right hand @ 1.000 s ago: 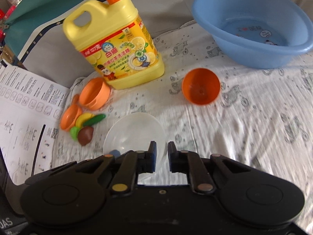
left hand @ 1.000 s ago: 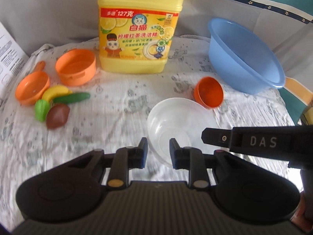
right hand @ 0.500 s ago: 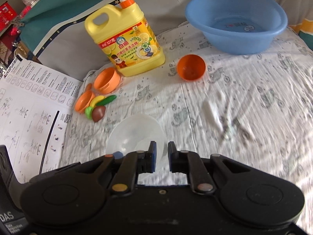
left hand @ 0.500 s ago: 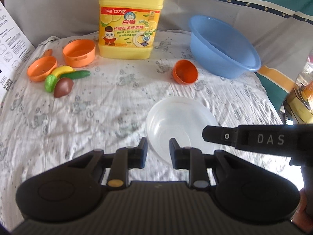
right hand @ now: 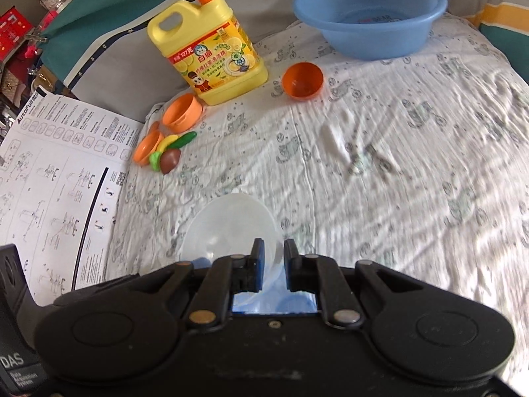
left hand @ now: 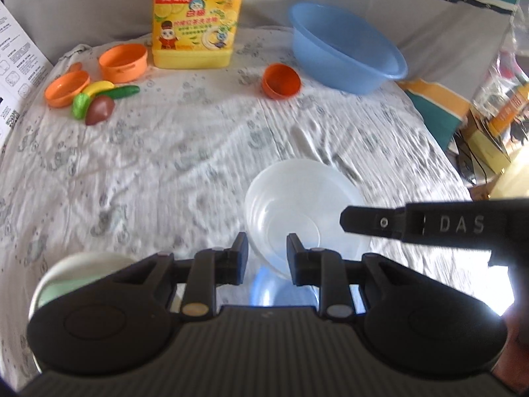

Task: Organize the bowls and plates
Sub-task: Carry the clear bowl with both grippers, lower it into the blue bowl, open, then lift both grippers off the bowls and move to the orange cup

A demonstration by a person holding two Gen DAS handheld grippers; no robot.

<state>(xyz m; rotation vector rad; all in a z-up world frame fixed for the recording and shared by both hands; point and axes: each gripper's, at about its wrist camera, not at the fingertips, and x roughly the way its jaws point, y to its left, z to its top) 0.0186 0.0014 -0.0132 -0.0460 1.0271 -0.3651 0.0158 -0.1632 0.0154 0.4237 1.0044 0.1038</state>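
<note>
Both grippers hold one clear plastic bowl (left hand: pixel 297 198) above the cloth. My left gripper (left hand: pixel 267 251) is shut on its near rim. My right gripper (right hand: pixel 271 258) is shut on its rim too; the bowl also shows in the right wrist view (right hand: pixel 228 228). The right gripper's finger crosses the left wrist view (left hand: pixel 429 223). A small orange bowl (left hand: pixel 281 81) lies tilted far ahead, also in the right wrist view (right hand: pixel 302 81). A white and green dish (left hand: pixel 66 274) peeks out at lower left under my left gripper.
A blue basin (left hand: pixel 344 53) stands at the back right. A yellow detergent jug (left hand: pixel 195 16) stands at the back. Orange toy cups (left hand: pixel 122 63) and toy fruit (left hand: pixel 99 106) lie at back left. A printed paper sheet (right hand: pixel 49 178) lies off the left edge.
Both grippers have pulled back toward me and risen with the clear bowl; the back objects look smaller and farther. The white and green dish has come into view at lower left.
</note>
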